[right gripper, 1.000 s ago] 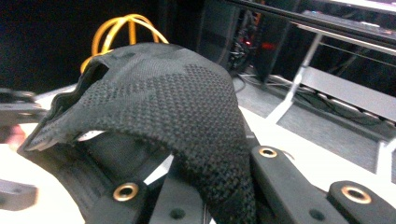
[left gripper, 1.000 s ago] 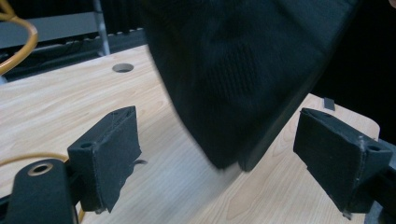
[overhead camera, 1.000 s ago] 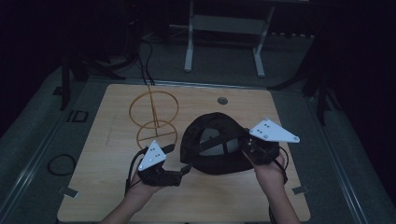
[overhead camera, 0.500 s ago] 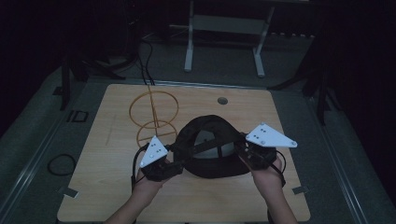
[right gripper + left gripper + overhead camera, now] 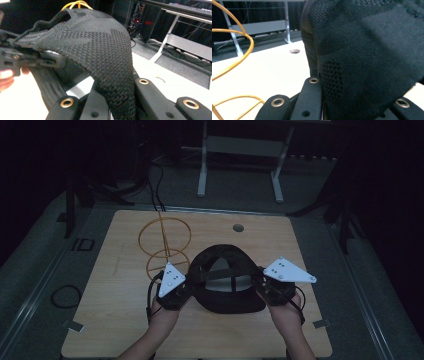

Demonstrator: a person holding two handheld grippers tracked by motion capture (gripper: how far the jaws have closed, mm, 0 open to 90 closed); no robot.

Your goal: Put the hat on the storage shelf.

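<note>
your left gripper (image 5: 186, 292) jaws have just closed on the black cap (image 5: 227, 282) at 9 o'clock; your right gripper (image 5: 264, 287) pinches it at 3 o'clock.

Knitted cloth, wire, wood, matt plastic

Black cap (image 5: 227, 287) of coarse, matt knit cloth with open mesh patches; yellow ring stand (image 5: 165, 240) of thin smooth wire; counter (image 5: 115, 305) of pale, smooth wood; tongs of matt black plastic with brass-look metal eyelets.

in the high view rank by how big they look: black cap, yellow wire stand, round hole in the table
1. black cap, largest.
2. yellow wire stand; its outline spans almost as much, though it is thin open wire and sits farther from the camera.
3. round hole, clearly smallest.
</note>
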